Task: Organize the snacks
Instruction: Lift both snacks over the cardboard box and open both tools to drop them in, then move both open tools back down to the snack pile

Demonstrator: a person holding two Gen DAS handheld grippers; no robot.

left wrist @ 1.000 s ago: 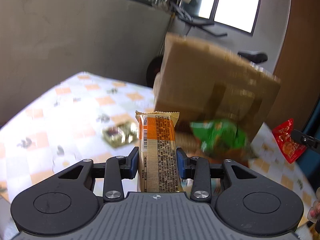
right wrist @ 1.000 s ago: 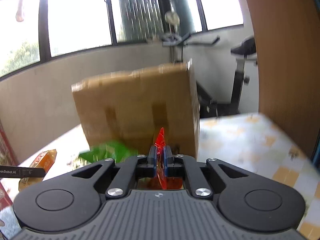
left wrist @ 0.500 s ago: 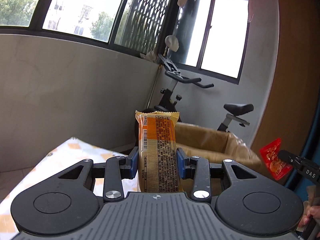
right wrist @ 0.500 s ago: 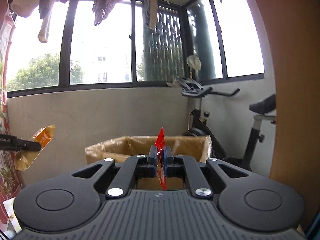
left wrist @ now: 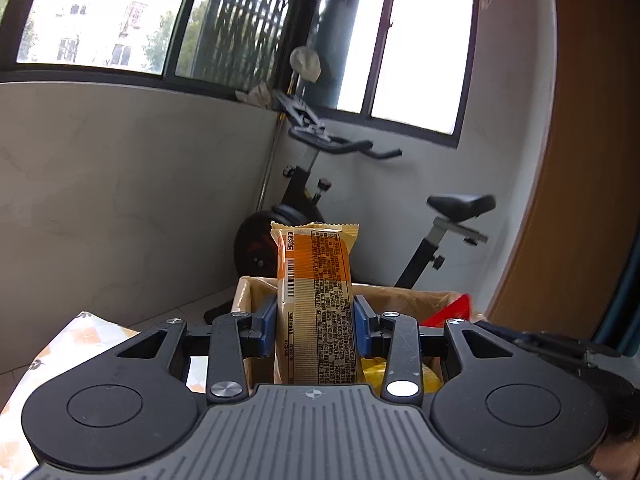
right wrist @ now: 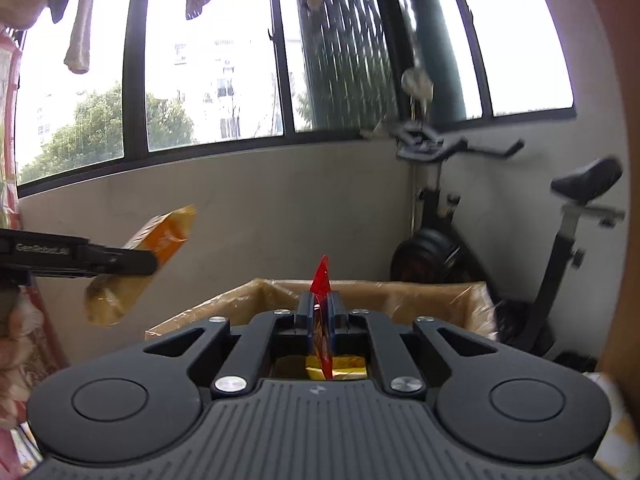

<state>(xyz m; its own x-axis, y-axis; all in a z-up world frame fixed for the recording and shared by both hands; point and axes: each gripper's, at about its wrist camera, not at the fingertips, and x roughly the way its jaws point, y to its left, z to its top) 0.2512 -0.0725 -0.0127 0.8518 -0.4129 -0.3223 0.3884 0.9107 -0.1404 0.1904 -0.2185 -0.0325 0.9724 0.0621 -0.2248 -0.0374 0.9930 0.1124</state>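
— Left tongs (left wrist: 315, 326): clamped on the orange snack bar (left wrist: 316, 304), blue pads (left wrist: 267, 326) pressing both long sides, bar standing upright. Right tongs (right wrist: 319, 318): pinched tight on the thin red packet (right wrist: 321, 282), only an edge showing above the jaws.

— And the target?

— Open cardboard box (left wrist: 404, 294), just beyond and below both loads. Yellow packs (right wrist: 340, 362) already lying on the bottom, seen between the right fingers. Patterned surface (left wrist: 72, 340) off to the near left.

— So, best way to finish the drop?

— Probably: carry each snack fully past the near rim before letting go, not above the rim itself. Lower a little into the opening, then release one side at a time.

— Why one at a time?

— Close together over one box; right tongs visible at the right edge of the left view, red packet near the far right wall. Less chance of knocking one against the other.

— Any risk with the packet?

— Thin and light, likely to cling to a pad or flutter; worth opening wide and low. Bar stiffer, likely to fall straight.
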